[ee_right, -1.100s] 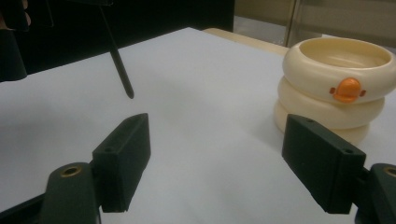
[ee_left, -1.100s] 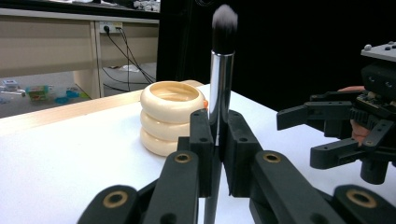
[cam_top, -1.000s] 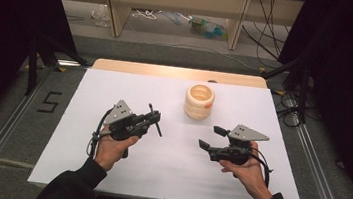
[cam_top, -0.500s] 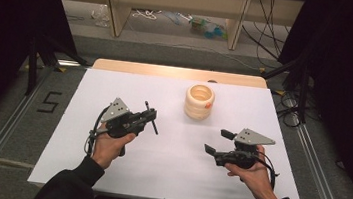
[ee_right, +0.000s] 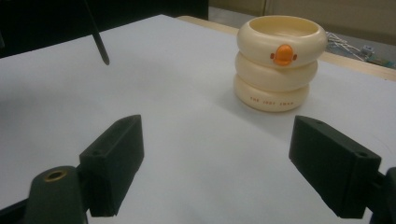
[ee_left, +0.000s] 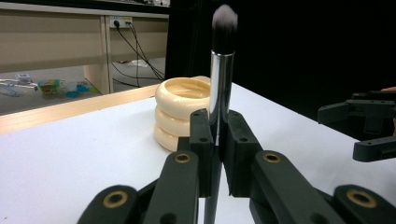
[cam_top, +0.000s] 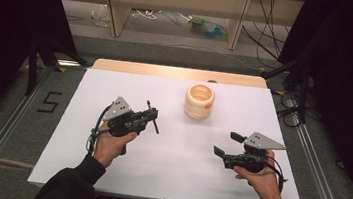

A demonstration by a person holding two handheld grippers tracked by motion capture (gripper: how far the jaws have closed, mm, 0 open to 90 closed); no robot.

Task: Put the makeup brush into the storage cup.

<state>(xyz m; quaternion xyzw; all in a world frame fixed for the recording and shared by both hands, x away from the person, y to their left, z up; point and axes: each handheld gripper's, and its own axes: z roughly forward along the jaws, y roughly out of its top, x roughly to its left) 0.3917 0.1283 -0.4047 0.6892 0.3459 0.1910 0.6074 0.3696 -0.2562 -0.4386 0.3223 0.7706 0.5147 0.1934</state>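
1. Left gripper view: left tool (ee_left: 215, 140) clamps one makeup brush (ee_left: 219, 84), bristles up.
2. Right tool (ee_right: 217, 163) wide open, holding nothing, above tabletop (cam_top: 166, 169).
3. One cream ringed cup (cam_top: 199, 102) mid-tabletop, btwn tools.

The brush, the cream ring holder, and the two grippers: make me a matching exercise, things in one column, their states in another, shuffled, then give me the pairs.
Things:
1. makeup brush
2. cream ring holder
3. left gripper
4. right gripper

States:
A. open, holding nothing
B. stands on the table between the grippers, farther from the person
C. shut on a silver handle
D. clamped, bristles up

Pairs: 1-D, 2-B, 3-C, 4-A
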